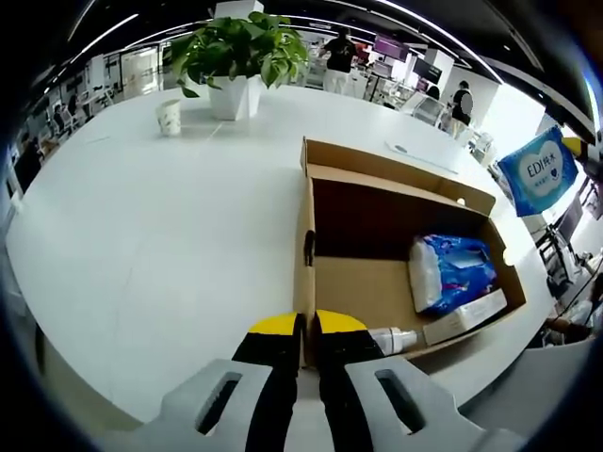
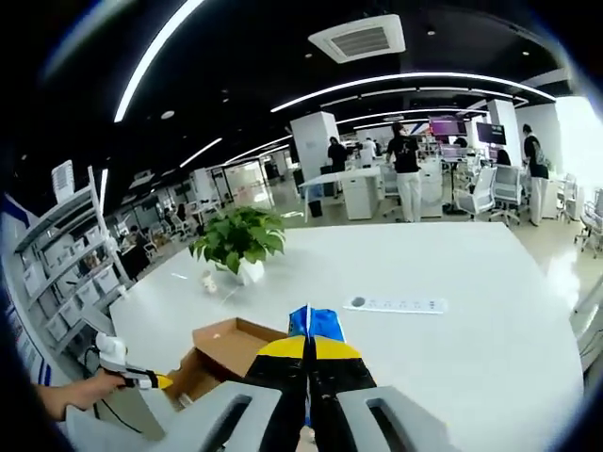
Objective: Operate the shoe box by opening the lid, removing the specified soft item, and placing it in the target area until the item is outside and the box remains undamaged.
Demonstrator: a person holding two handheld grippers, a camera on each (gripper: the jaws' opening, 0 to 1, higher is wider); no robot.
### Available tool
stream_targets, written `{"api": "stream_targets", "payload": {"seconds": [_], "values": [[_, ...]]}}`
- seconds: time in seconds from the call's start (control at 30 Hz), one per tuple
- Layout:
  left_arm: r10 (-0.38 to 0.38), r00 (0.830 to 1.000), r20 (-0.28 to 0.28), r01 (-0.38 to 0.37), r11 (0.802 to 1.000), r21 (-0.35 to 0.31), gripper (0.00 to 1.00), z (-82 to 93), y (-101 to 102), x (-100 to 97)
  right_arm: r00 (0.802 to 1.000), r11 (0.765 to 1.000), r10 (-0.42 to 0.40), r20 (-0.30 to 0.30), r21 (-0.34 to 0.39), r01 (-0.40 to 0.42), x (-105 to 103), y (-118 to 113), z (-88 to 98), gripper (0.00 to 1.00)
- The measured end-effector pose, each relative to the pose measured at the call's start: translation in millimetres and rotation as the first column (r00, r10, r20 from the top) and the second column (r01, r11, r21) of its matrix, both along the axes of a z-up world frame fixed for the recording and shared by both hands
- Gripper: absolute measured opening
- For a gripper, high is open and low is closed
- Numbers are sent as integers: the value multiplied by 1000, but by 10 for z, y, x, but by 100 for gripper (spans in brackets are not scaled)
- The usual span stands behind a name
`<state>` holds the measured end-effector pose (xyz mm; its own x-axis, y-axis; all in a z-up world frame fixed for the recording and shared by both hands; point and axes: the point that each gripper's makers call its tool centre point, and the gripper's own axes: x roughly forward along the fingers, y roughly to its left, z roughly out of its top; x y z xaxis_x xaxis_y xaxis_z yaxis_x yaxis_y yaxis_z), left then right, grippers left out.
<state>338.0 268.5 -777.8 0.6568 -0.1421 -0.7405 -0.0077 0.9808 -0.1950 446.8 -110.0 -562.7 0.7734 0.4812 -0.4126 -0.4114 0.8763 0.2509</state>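
Left gripper clamped on box wall, apparently steadying open box on table. Right gripper closed on blue packet, lifted clear above table. Second blue pack inside box.

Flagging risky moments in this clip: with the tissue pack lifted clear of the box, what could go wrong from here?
The right gripper pinches the blue pack only by its edge, high above the table; it could slip and fall.

The left gripper is clamped on the shoe box wall; a tug could crease or tear the cardboard.

The box sits near the table's edge, so it could be dragged off.
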Motion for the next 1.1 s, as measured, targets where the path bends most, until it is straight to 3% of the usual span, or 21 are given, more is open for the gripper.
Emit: {"api": "stream_targets", "payload": {"seconds": [0.43, 0.9, 1.1], "values": [[1, 1000, 3, -1, 1000, -3, 3, -6, 13, 9, 993, 995, -97, -61, -26, 96, 2, -157, -492, 0], [5, 1000, 4, -5, 1000, -11, 3, -8, 10, 2, 979, 989, -151, -140, -7, 151, -11, 21, -902, 0], [7, 1000, 5, -7, 1000, -11, 3, -8, 6, 1, 963, 979, -190, -192, 32, 199, 20, 94, -1070, 0]]}}
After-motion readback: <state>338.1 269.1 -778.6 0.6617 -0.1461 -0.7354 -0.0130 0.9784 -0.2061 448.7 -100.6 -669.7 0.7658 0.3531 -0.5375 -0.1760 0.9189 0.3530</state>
